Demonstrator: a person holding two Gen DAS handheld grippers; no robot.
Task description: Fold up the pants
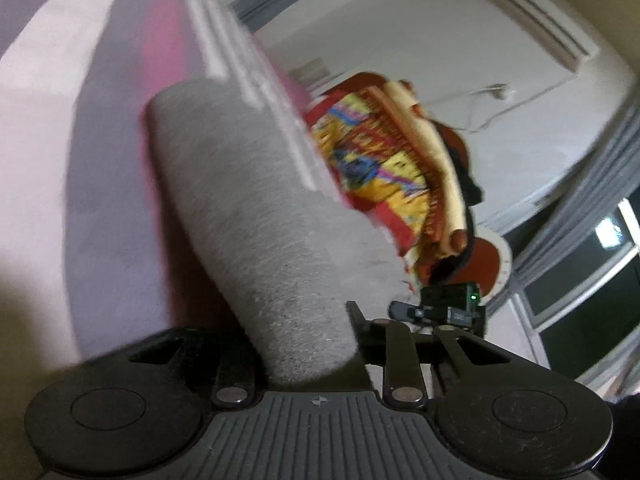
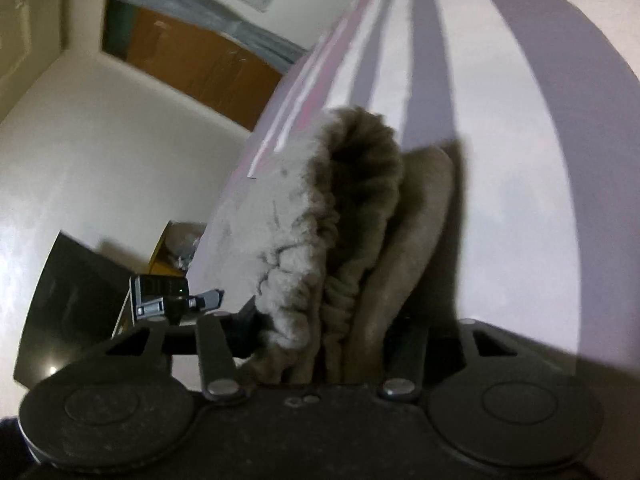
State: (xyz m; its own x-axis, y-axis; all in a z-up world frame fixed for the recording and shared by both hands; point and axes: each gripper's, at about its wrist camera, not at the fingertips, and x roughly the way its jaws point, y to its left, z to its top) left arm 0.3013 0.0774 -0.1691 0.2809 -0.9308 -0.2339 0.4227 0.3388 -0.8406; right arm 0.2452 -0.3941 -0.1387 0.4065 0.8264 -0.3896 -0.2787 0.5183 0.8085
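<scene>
The grey pants [image 1: 256, 216] lie on a bed covered with a pale pink sheet [image 1: 100, 128] that has brighter pink and white stripes along one side. In the left wrist view, a folded leg of the pants runs from the sheet down into the left gripper [image 1: 316, 344], where the cloth fills the gap between the two black fingers, so the jaws stand narrow and are pressed on the fabric. Just beyond that leg sits a bright blanket [image 1: 380, 168] in red, yellow and blue, bunched at the edge of the bed, and the other gripper's black body with a small green light shows near it. A white wall with an air conditioner [image 1: 536, 24] and grey curtains fill the background. In the right wrist view, the gathered elastic waistband [image 2: 320, 240] of the pants stands up from the right gripper [image 2: 320, 344], with several layers of grey cloth bunched between its fingers; the jaws are partly closed and grip the waistband. Behind it are the striped sheet, a brown door [image 2: 192, 64] and a dark screen [image 2: 76, 292] by the wall. Both views are blurred.
</scene>
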